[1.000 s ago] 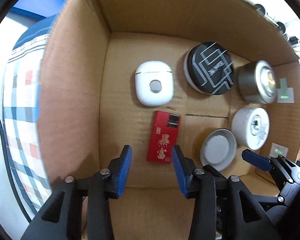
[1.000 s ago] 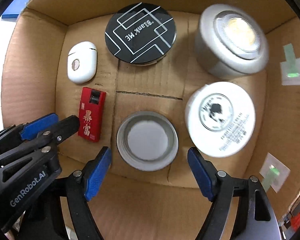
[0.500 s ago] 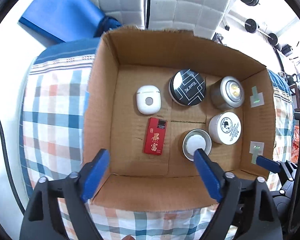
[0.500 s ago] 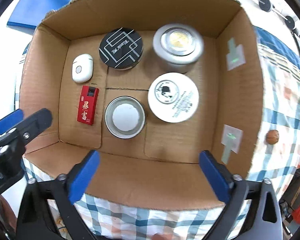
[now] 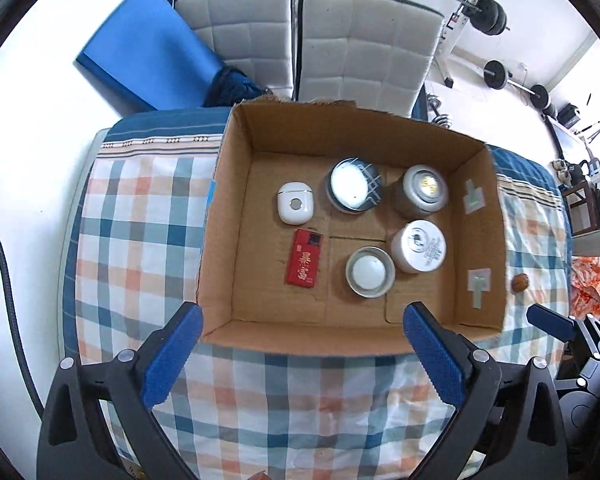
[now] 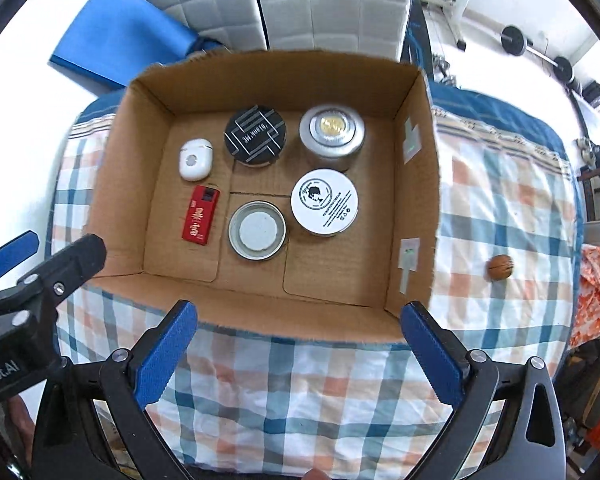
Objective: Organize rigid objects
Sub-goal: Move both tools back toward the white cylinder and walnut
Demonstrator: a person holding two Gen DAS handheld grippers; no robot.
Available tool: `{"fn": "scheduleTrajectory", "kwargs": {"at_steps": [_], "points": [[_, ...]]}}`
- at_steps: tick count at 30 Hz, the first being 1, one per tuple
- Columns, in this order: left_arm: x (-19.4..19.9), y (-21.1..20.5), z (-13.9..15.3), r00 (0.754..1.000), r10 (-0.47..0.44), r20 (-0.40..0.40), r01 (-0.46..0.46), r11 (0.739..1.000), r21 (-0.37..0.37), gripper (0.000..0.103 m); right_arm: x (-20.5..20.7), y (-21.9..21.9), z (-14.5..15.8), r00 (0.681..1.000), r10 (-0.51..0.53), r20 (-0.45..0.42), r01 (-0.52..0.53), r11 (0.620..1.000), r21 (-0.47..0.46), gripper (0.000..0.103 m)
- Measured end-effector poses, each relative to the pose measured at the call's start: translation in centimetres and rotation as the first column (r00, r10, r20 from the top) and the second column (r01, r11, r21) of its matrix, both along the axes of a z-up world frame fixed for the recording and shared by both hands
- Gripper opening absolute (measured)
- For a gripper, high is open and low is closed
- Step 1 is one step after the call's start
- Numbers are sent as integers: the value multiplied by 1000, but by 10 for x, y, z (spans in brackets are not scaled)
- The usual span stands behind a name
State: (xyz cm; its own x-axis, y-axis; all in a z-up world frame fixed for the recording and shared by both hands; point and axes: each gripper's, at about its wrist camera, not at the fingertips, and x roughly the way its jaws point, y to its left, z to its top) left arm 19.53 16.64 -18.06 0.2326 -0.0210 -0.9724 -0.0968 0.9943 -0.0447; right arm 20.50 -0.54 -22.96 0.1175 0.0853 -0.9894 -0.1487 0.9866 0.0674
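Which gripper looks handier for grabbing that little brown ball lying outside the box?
Probably the right gripper: the brown ball lies on the cloth right of the box, nearer its side; the left gripper sits farther left.

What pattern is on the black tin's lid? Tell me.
Silver angular maze-like lines on the black tin; clearest in the right wrist view.

A blue mat (image 5: 148,44) and two grey quilted cushions (image 5: 364,44) stand beyond the far edge of the plaid-covered bed (image 5: 140,216), with barbells (image 5: 512,82) behind.
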Motion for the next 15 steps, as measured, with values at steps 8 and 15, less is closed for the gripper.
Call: {"fn": "scheduleTrajectory", "kwargs": {"at_steps": [8, 15], "points": [[-19, -13, 38, 998, -19, 62, 18, 1000, 20, 103, -24, -5, 34, 998, 27, 60, -30, 998, 46, 103], [-19, -39, 56, 995, -37, 94, 36, 999, 13, 103, -28, -37, 51, 997, -6, 83, -2, 995, 97, 103]]}}
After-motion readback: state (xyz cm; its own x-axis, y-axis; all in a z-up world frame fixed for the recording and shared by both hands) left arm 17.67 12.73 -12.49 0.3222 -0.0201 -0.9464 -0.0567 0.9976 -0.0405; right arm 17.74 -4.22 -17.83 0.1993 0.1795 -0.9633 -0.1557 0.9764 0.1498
